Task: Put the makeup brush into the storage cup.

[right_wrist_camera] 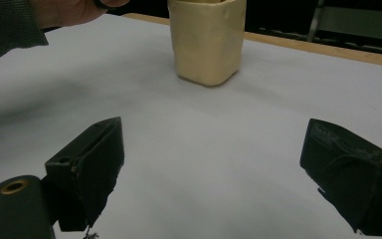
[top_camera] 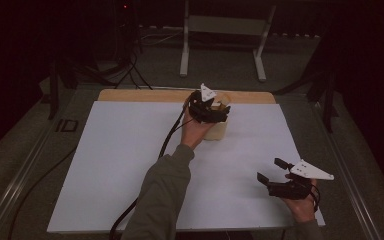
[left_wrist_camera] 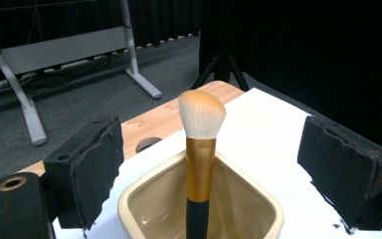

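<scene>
1. Your left gripper [left_wrist_camera: 211, 164] has its two black jaws spread wide apart, with one pad [left_wrist_camera: 97, 169] low on one side of the left gripper view and the other on the opposite side.
2. Between those pads stands the makeup brush [left_wrist_camera: 200, 154], upright, its pale bristle head above the gold ferrule and its black handle going down out of sight; neither pad touches it.
3. That brush sits inside the cream cup [left_wrist_camera: 263, 204], a squarish holder whose rim lies just below and between your left fingers.
4. From the high view, your left gripper [top_camera: 211, 111] hovers right over the cream cup [top_camera: 216, 131] near the far edge of the white sheet [top_camera: 120, 165], which covers the wooden table [top_camera: 150, 95].
5. Your right gripper [right_wrist_camera: 211, 169] also has its jaws wide apart, clamped on nothing, with bare white sheet [right_wrist_camera: 204, 149] between the fingers.
6. Well beyond your right fingers, the cream cup [right_wrist_camera: 208, 40] stands ahead of them, apart from both.
7. In the high view your right gripper [top_camera: 272, 172] sits near the sheet's near right corner, well apart from the cup.
</scene>
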`<state>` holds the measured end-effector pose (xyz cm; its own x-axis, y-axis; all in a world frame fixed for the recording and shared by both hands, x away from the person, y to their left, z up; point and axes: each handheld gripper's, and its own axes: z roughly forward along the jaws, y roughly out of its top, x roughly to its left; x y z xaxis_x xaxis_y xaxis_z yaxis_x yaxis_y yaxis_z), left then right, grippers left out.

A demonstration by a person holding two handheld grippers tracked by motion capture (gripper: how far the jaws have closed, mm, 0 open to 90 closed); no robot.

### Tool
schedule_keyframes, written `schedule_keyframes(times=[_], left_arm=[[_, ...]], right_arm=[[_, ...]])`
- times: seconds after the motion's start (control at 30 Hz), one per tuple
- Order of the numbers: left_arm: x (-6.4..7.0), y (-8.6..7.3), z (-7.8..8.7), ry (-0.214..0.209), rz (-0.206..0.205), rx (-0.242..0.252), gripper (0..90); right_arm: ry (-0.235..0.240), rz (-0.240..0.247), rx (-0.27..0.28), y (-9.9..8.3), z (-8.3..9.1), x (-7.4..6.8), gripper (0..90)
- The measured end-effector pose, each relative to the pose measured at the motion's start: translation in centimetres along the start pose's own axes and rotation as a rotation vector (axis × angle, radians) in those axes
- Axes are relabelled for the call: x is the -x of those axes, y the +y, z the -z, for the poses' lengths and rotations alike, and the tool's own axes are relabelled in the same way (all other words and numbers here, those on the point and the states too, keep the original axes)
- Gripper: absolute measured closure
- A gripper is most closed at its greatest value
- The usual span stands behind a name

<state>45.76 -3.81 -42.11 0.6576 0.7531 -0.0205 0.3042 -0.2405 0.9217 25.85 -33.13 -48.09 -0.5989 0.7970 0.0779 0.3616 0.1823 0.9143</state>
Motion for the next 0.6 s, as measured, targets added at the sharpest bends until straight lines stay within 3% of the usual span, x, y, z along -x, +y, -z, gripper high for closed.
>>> schedule_keyframes(times=[0.6], left_arm=[[-0.6,0.5,1.0,-0.015,0.003,-0.039,11.6]], right_arm=[[0.0,-0.001,0.0,0.0,-0.1,0.0,10.2]])
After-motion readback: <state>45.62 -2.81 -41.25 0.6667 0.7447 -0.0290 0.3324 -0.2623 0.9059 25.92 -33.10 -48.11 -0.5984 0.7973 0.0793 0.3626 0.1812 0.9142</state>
